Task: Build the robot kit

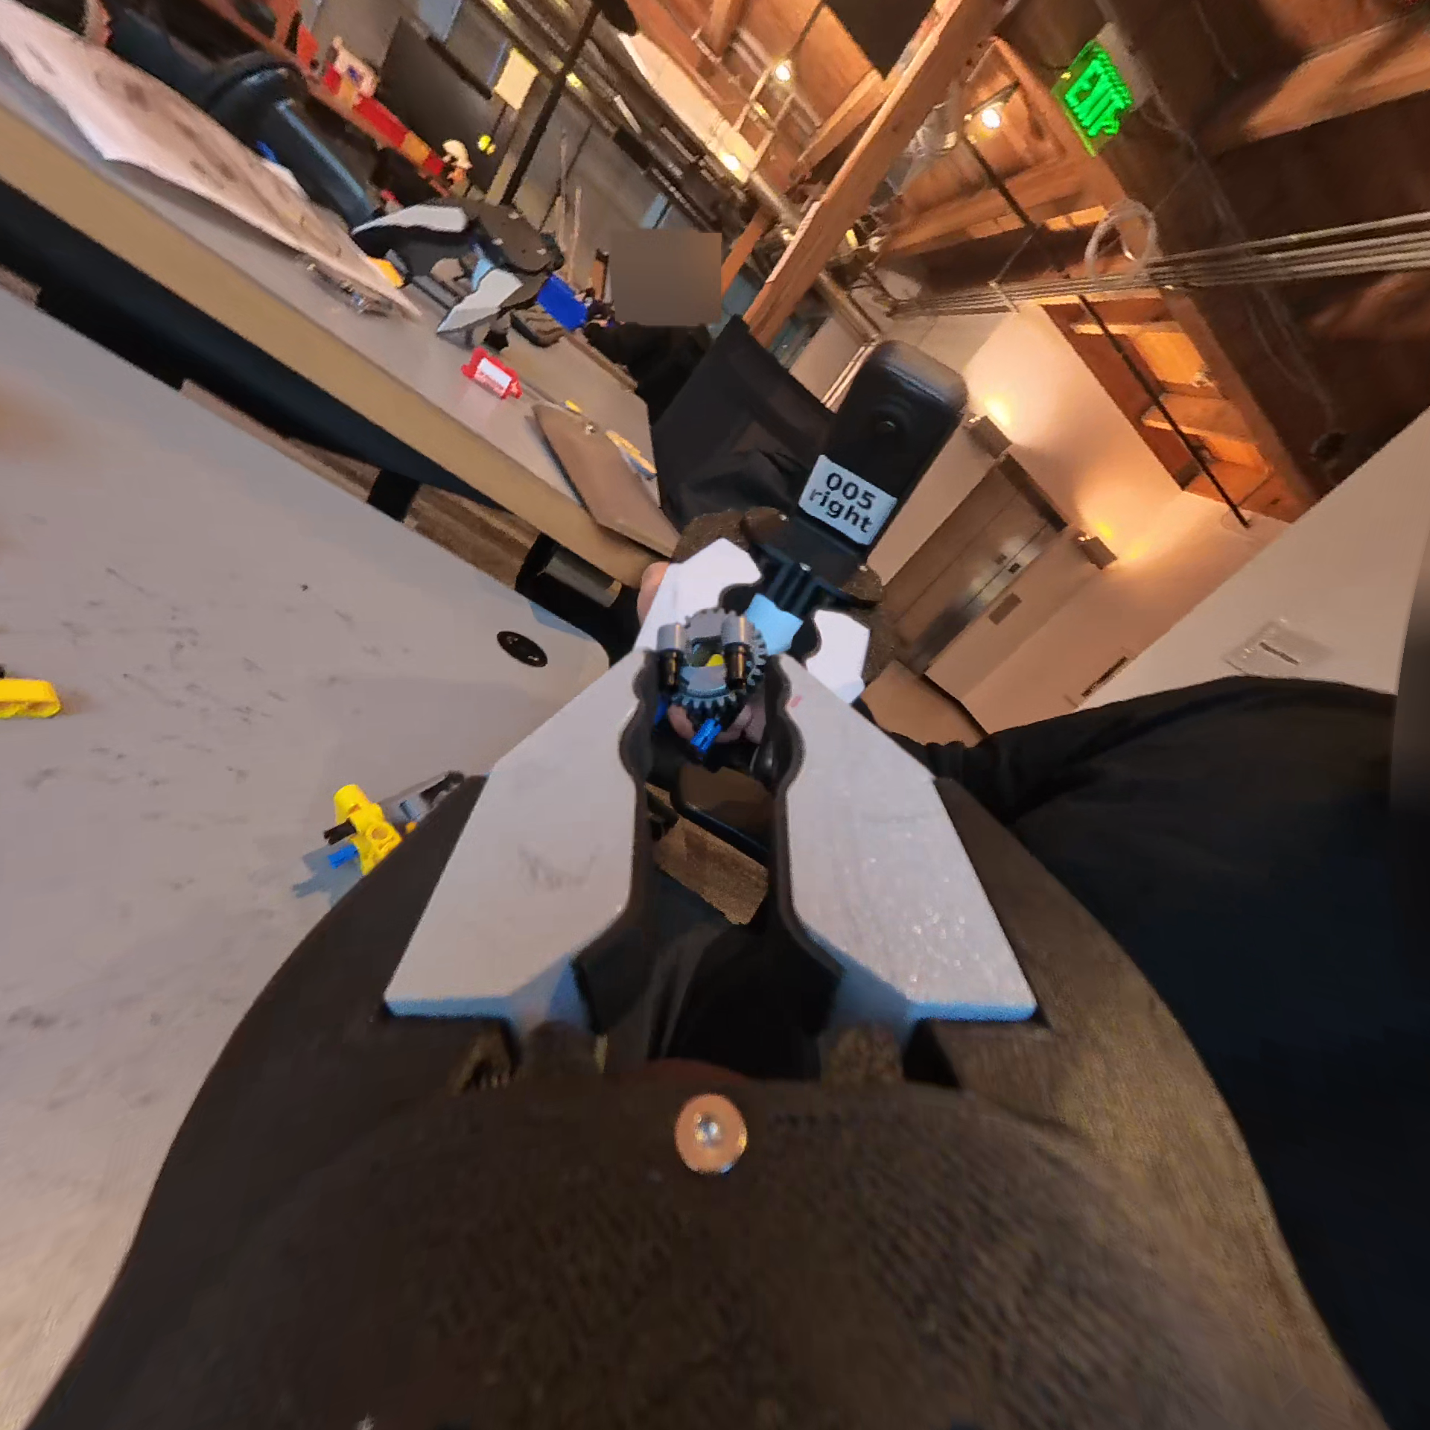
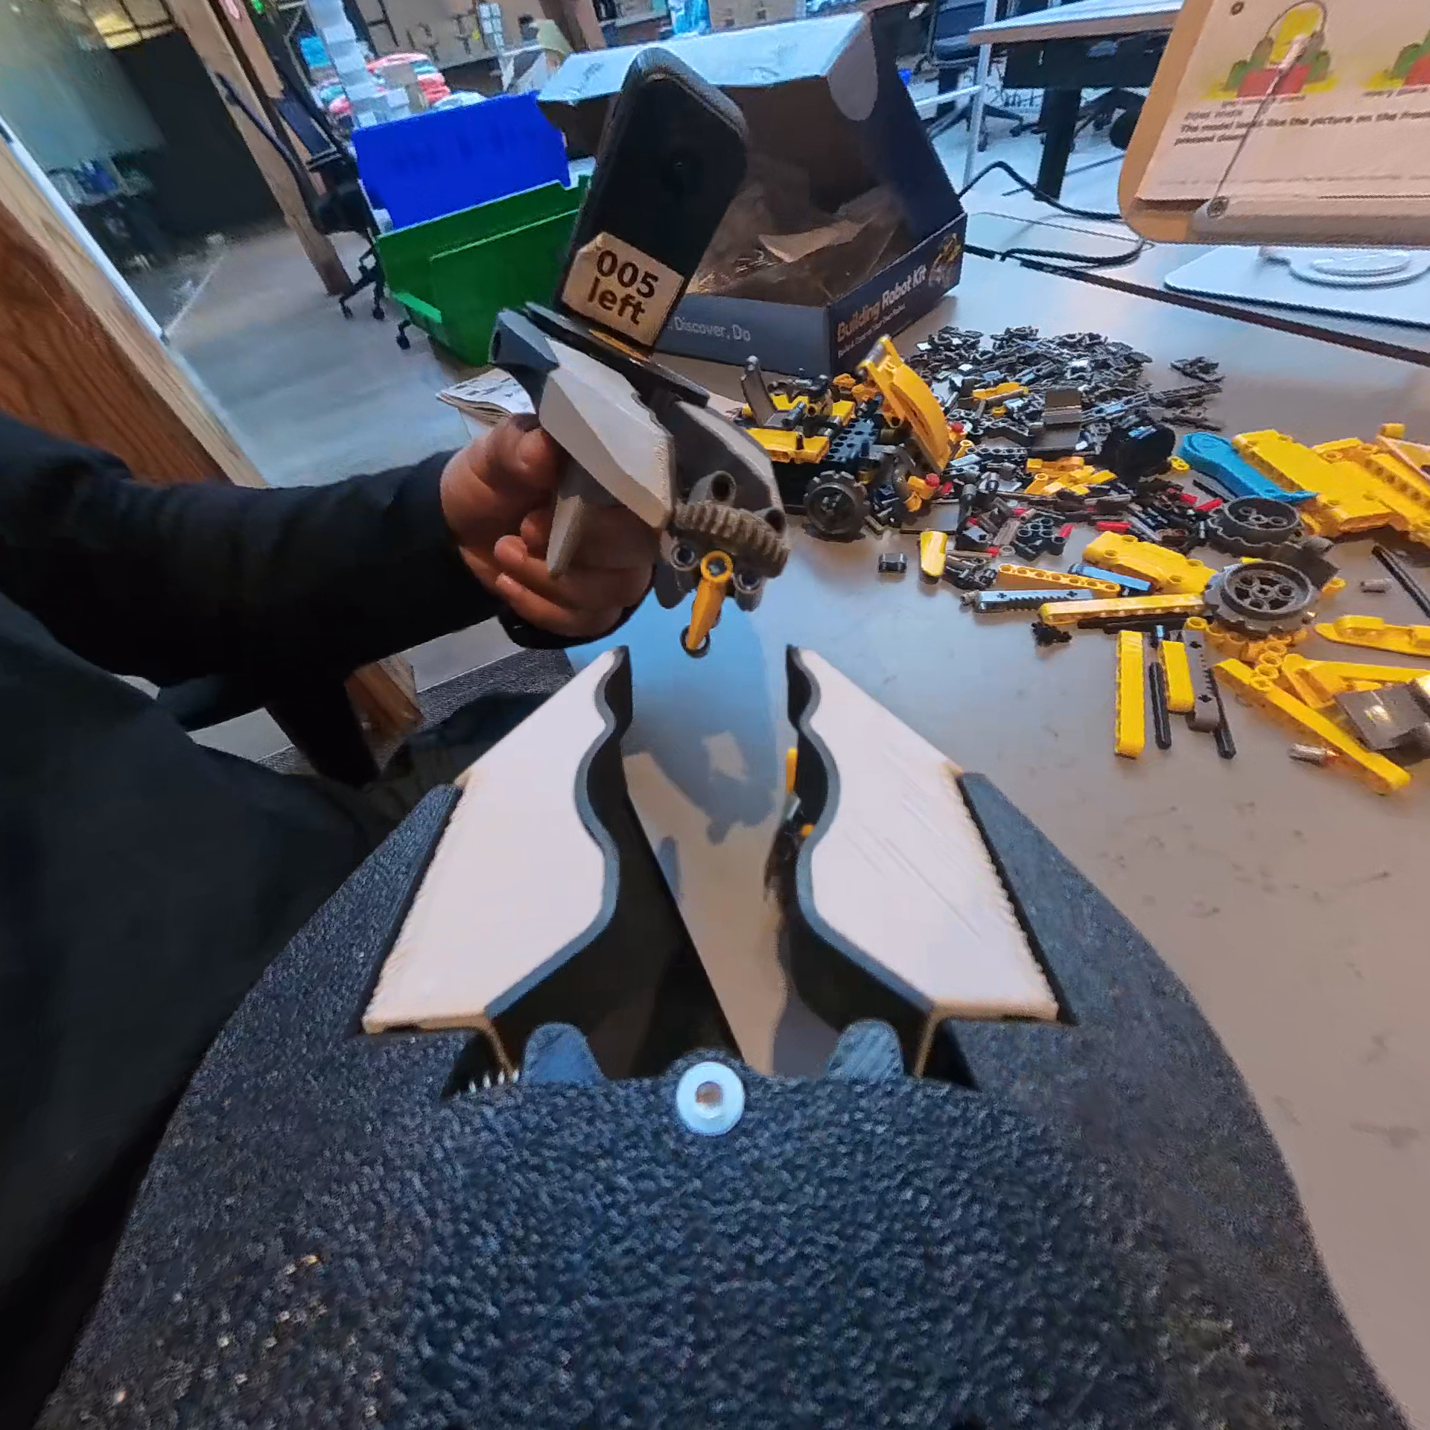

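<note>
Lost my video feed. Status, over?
Left gripper shut on gear assembly. Right gripper open, just below its yellow pin. Loose parts off right.

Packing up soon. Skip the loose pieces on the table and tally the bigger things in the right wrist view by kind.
Grippers: 2 (left gripper, right gripper)
Bins: 2 (blue bin, green bin)
Cardboard box: 1
Toy vehicle: 1
Gear piece, clamped in the left gripper: 1
Total: 7
</note>
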Demonstrator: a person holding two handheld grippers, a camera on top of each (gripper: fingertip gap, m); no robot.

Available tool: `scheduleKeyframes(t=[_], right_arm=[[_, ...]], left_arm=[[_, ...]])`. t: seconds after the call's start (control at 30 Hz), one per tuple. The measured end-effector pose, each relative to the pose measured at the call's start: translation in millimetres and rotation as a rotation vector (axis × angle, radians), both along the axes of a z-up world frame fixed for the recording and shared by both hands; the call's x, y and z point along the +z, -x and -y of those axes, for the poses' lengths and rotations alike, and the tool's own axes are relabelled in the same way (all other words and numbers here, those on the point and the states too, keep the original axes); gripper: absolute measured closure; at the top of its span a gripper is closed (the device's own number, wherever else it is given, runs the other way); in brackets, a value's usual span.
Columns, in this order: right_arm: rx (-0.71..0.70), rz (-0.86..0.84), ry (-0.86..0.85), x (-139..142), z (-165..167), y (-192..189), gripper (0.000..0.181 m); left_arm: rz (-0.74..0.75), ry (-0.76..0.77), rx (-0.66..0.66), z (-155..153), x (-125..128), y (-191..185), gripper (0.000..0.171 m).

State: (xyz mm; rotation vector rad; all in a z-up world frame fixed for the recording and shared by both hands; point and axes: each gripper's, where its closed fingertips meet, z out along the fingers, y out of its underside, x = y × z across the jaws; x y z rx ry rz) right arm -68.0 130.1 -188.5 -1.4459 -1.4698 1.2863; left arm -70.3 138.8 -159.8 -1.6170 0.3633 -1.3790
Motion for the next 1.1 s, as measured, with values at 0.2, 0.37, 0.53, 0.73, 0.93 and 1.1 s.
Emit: scheduleKeyframes(t=[0.2,0.37,0.53,0.73,0.93,1.1], right_arm=[[0.042,-0.06,0.102,15,16,7,0.144],[0.059,-0.051,0.092,14,21,6,0.158],[0.073,-0.046,0.111,16,22,4,0.144],[0.064,-0.058,0.072,17,20,4,0.153],[0.118,-0.072,0.129,19,26,1,0.153],[0.204,-0.091,0.137,25,35,-5,0.155]], left_arm=[[-0.062,-0.165,-0.021,13,4,-7,0.147],[-0.123,-0.272,-0.053,24,5,-11,0.147],[-0.146,-0.274,-0.047,24,1,-7,0.147],[-0.152,-0.295,-0.065,28,0,-10,0.147],[-0.124,-0.315,-0.098,34,2,-12,0.147],[0.0,-0.268,-0.188,44,10,-14,0.147]])
